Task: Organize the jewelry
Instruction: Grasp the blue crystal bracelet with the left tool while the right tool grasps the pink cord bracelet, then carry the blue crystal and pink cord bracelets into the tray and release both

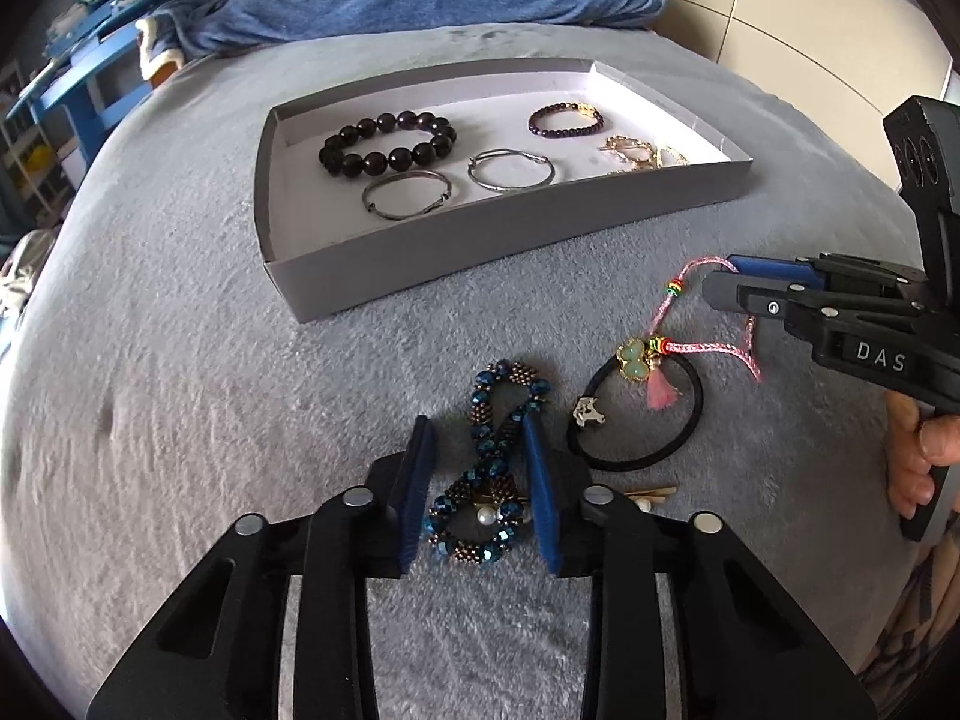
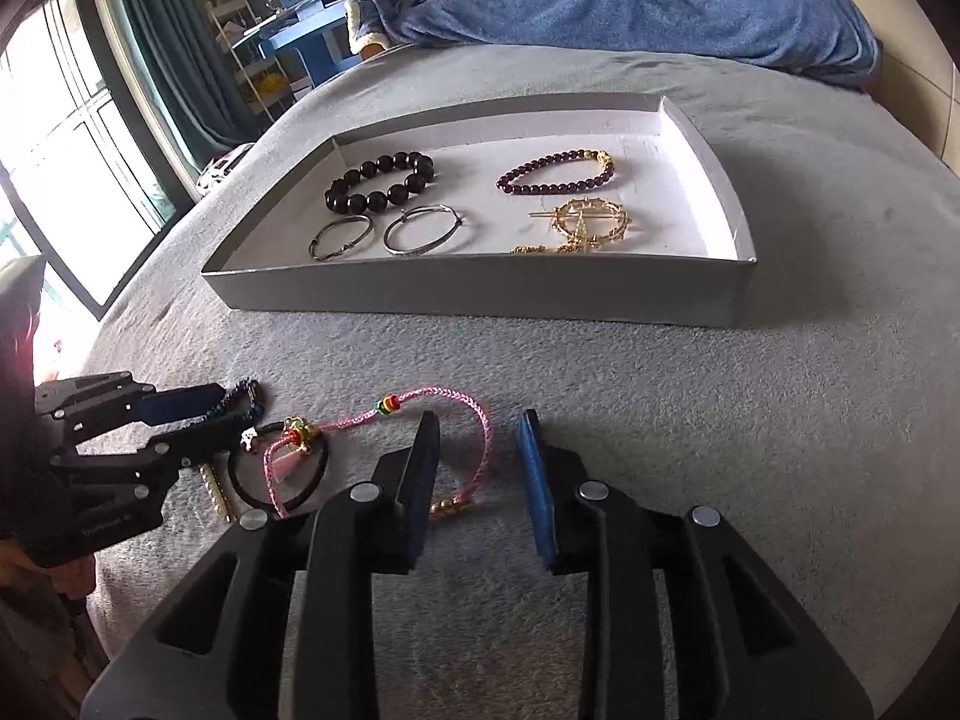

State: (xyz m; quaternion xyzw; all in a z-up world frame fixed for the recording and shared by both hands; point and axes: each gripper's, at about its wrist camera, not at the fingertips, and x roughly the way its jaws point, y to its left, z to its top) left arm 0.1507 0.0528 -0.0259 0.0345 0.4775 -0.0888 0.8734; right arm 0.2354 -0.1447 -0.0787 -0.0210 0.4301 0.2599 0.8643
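A blue beaded bracelet (image 1: 492, 456) lies twisted in a figure eight on the grey blanket, between the fingers of my left gripper (image 1: 477, 435). The right pad touches its beads and a gap shows at the left pad, so the jaws stand open around it. My right gripper (image 2: 477, 426) is open over a pink cord bracelet (image 2: 432, 396), whose loop lies on the blanket between its fingers. In the left wrist view the right gripper (image 1: 717, 279) sits at the cord's upper end. A grey tray (image 1: 480, 252) further back holds a black bead bracelet (image 1: 387, 144), two silver bangles, a purple bracelet (image 2: 555, 171) and gold pieces.
A black hair tie (image 1: 636, 414) with a green charm lies between the two bracelets, under the pink cord. A gold clip with a pearl (image 1: 651, 495) rests beside the left gripper's right finger. A blue blanket (image 2: 630, 0) is bunched behind the tray. A hand (image 1: 918, 450) holds the right gripper.
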